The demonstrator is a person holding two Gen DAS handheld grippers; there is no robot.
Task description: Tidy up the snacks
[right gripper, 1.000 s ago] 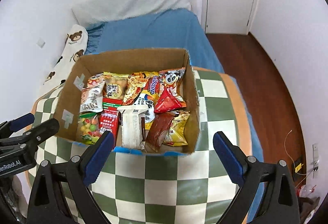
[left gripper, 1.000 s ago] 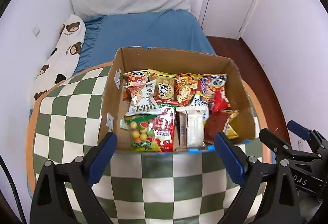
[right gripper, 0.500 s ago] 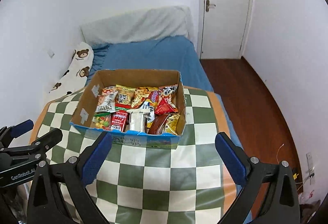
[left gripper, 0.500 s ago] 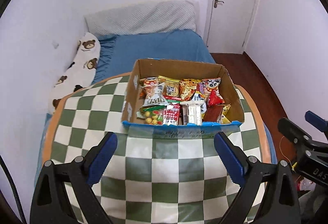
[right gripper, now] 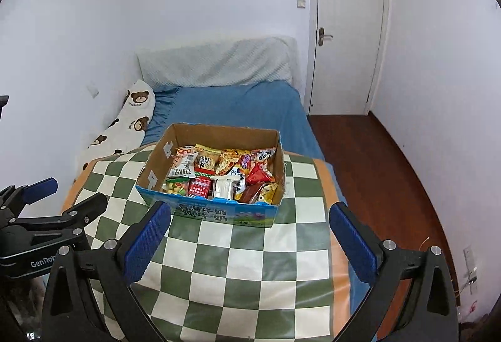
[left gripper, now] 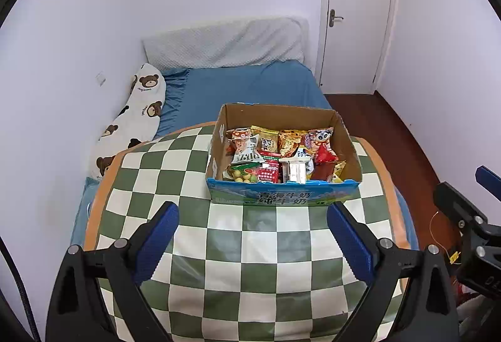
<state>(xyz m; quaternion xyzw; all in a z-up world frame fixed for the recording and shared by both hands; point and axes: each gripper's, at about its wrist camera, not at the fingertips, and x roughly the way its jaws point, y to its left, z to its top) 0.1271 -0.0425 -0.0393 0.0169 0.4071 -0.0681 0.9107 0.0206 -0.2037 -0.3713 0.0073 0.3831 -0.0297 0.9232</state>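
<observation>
The cardboard box (left gripper: 283, 154) is sitting at centre frame in both views, on the far part of the checkered table (left gripper: 250, 248), packed with snack packets (left gripper: 275, 154). Against the frames a second ago it is appearing smaller and farther off — both cameras are now showing more tablecloth in front of it and more wall above. Its blue printed front panel, earlier out of sight, is now facing the lens.

The left gripper (left gripper: 250, 243) is standing wide open at lower frame, nothing between its blue pads (left gripper: 156, 240). The right gripper (right gripper: 249, 242) is likewise spread to its widest and empty, having finished opening.

The packets are overlapping; the lower ones are hidden and most labels are too small to read. Each gripper is being cut off at the other view's edge.

Beyond the table a blue bed (left gripper: 244, 85), a bear-print pillow (left gripper: 137, 116) at left and a white door (left gripper: 357, 13) at upper right are showing. Nothing is lying between claws and box.
</observation>
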